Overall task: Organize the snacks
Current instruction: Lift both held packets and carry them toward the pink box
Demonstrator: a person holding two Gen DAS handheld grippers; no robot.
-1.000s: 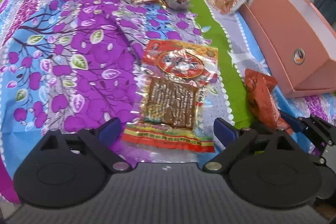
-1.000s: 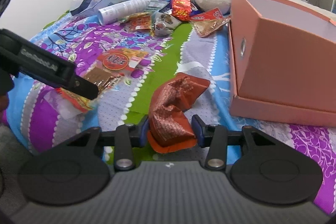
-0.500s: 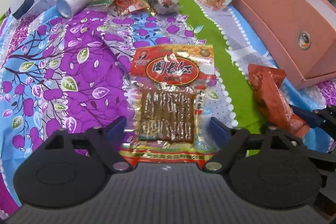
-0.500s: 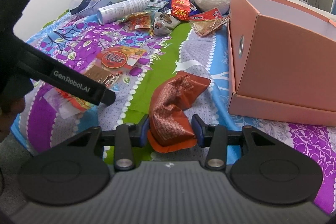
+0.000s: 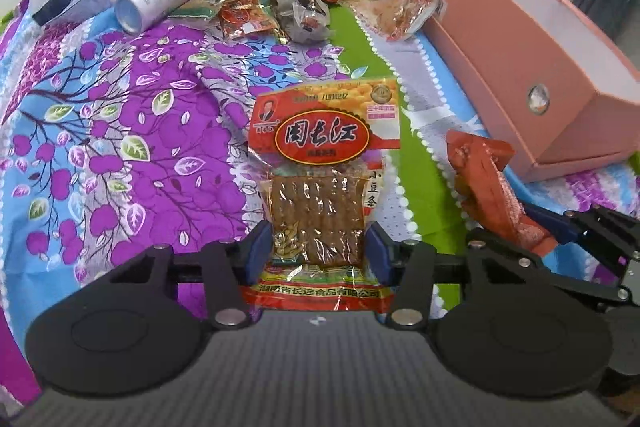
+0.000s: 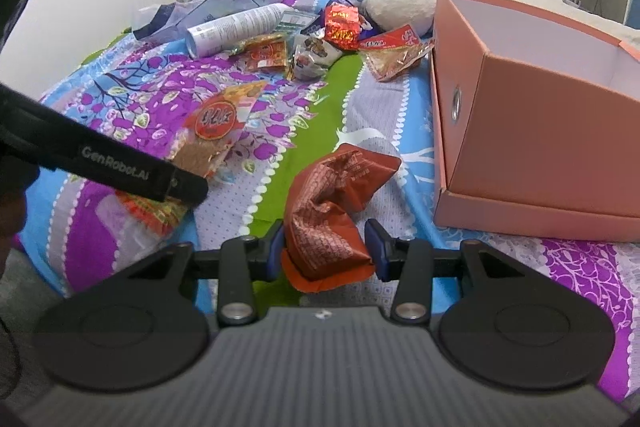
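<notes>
Since the earlier frame, the left gripper (image 5: 318, 251) has been closing its jaws around the flat bean-strip packet (image 5: 320, 195), and this packet now stands between the blue pads (image 5: 259, 247), which touch or almost touch its two sides. In the left wrist view the gripper points steeply down at the bedspread (image 5: 120, 147), and the packet's lower printed edge lies under it. I think the risk is a weak hold: the slippery film can buckle or slide out during the lift.

In the right wrist view, the right gripper (image 6: 326, 251) has its jaws half closed and pressed on the crumpled orange packet (image 6: 332, 211), which rests on the bedspread. It points down less steeply. The pink box (image 6: 540, 131) stands open near it, on the right. The packet's loose upper part can catch the box wall.
</notes>
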